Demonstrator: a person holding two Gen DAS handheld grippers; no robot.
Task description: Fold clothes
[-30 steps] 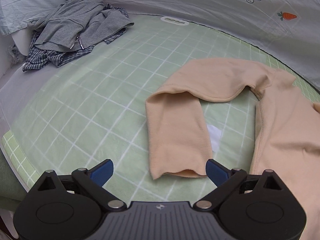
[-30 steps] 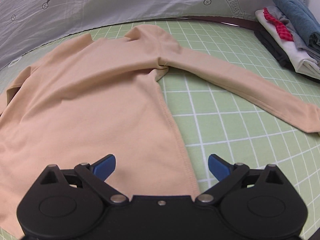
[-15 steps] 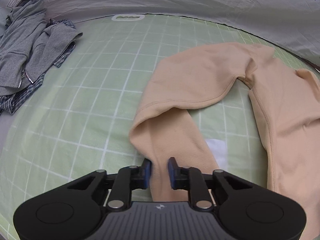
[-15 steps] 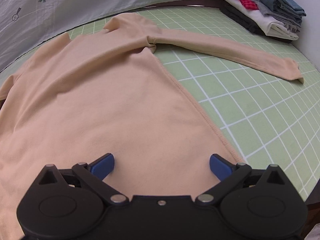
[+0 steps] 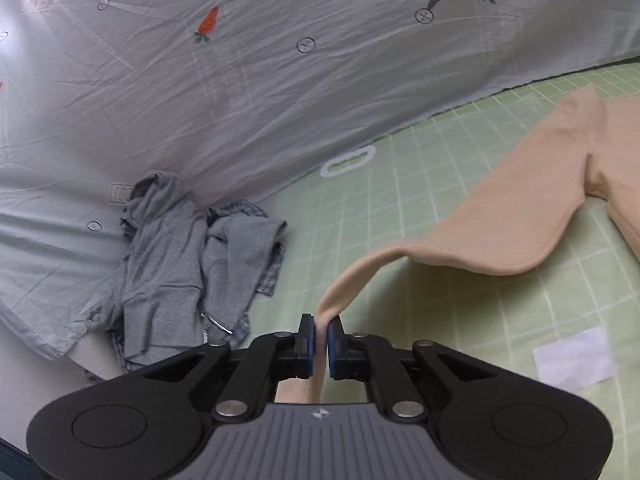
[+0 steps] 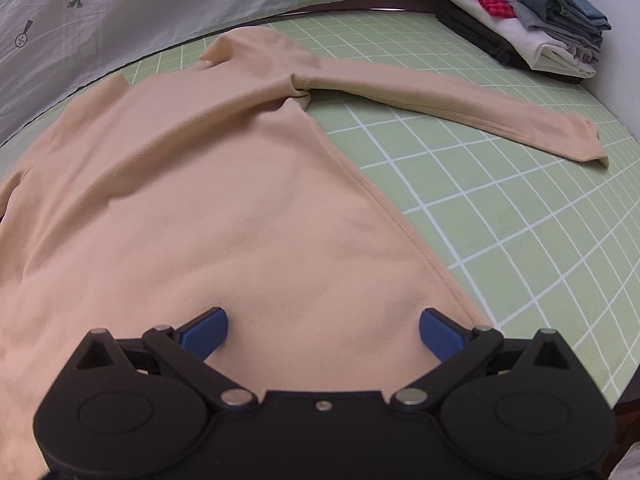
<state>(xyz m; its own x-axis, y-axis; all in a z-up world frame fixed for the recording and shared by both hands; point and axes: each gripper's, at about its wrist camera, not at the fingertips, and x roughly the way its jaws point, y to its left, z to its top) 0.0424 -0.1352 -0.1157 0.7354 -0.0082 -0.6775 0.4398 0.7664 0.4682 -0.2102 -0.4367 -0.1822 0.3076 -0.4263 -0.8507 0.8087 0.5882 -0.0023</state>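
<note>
A beige long-sleeved top (image 6: 208, 200) lies flat on the green grid mat (image 6: 500, 208). In the left wrist view its left sleeve (image 5: 500, 216) is lifted off the mat, and my left gripper (image 5: 319, 338) is shut on the sleeve's end. The cloth rises from between the blue pads and bends back toward the shoulder. The other sleeve (image 6: 460, 108) stretches out flat to the right. My right gripper (image 6: 322, 330) is open, its blue fingertips (image 6: 208, 326) low over the body of the top near the hem, with nothing held.
A crumpled grey hoodie over a checked garment (image 5: 188, 264) lies at the mat's left edge. A stack of folded clothes (image 6: 528, 16) sits at the far right corner. A grey carrot-print sheet (image 5: 240, 80) borders the mat behind. A white label (image 5: 574, 356) is on the mat.
My left gripper went from open by the sleeve end to shut on it, then lifted and swung the sleeve leftward. My right gripper stayed open, shifting slightly over the top's body.
</note>
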